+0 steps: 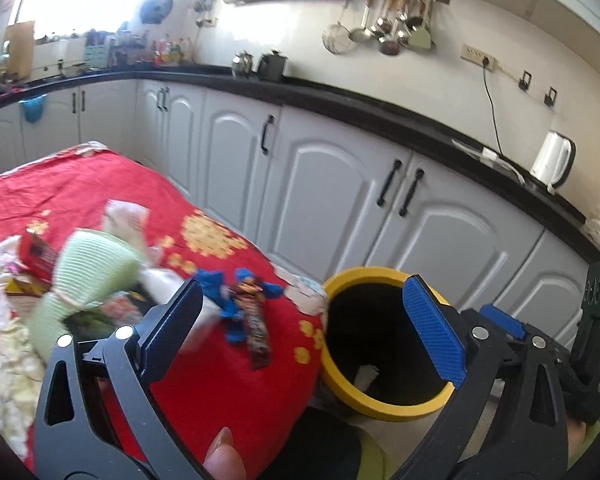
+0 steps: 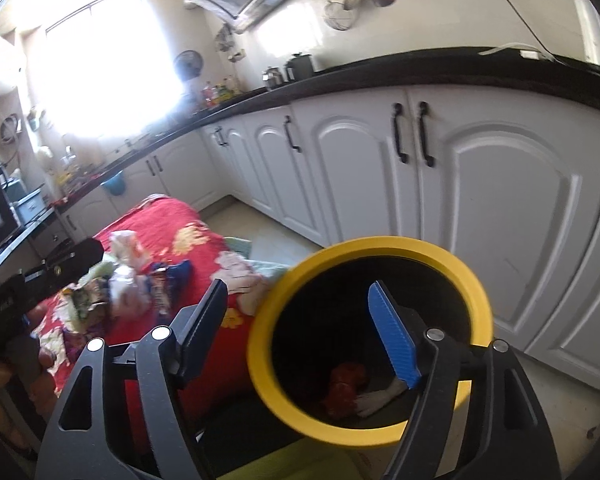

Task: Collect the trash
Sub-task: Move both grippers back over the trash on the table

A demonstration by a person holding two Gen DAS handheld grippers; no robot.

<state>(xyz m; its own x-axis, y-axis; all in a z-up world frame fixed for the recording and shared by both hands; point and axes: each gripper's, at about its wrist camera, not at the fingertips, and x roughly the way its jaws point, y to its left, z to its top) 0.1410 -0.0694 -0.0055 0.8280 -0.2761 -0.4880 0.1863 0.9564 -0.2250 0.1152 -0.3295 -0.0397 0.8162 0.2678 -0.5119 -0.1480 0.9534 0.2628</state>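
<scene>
The right gripper hangs over the yellow bin, fingers wide apart and empty — red and white trash lies inside. The left gripper is spread wide too, near a wrapper on the red cloth.

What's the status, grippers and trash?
Left gripper open, empty. Right gripper open, empty over yellow-rimmed bin. Red and white scraps in bin; candy wrapper on red cloth. Nothing blocking.
</scene>
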